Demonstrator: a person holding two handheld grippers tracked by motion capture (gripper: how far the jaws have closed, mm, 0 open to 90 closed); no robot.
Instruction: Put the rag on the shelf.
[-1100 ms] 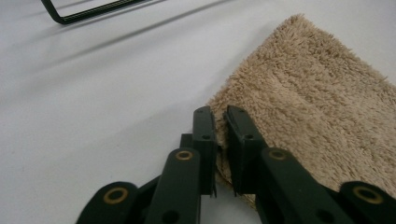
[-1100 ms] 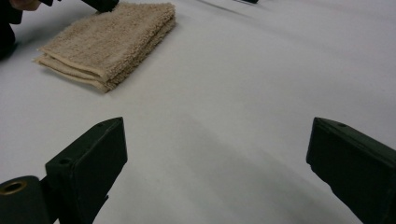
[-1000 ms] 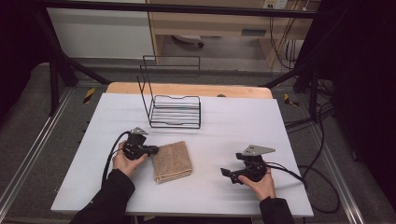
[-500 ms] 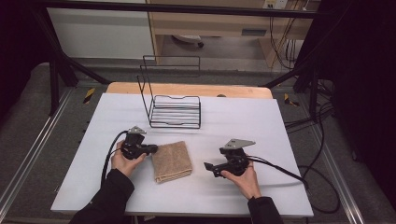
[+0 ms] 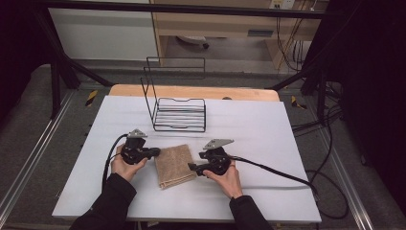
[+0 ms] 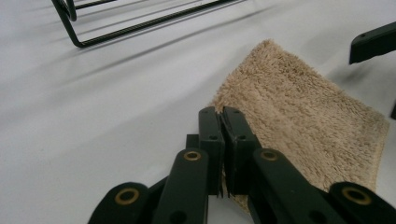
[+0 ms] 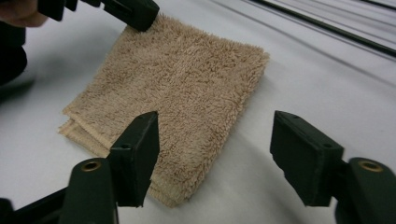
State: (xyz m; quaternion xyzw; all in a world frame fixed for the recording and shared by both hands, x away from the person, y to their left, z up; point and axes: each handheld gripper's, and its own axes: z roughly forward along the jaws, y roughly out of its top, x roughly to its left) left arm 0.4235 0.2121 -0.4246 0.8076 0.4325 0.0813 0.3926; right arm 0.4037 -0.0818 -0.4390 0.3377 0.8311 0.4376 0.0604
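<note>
- Since a second ago the right gripper (image 5: pixel 193 167) has slid leftward across the table (image 5: pixel 268 139) to the folded beige towel (image 5: pixel 174 165), its jaws just closing partway; they stand apart, the towel's near edge not yet pinched.
- Left gripper (image 5: pixel 155 152) rests at the towel's opposite edge, jaws shut together, seemingly nipping the edge itself.
- Judging by this, one side is secured; the right grip and any lift remain.
- Farther back, the black wire rack (image 5: pixel 178 112) stands well apart.
</note>
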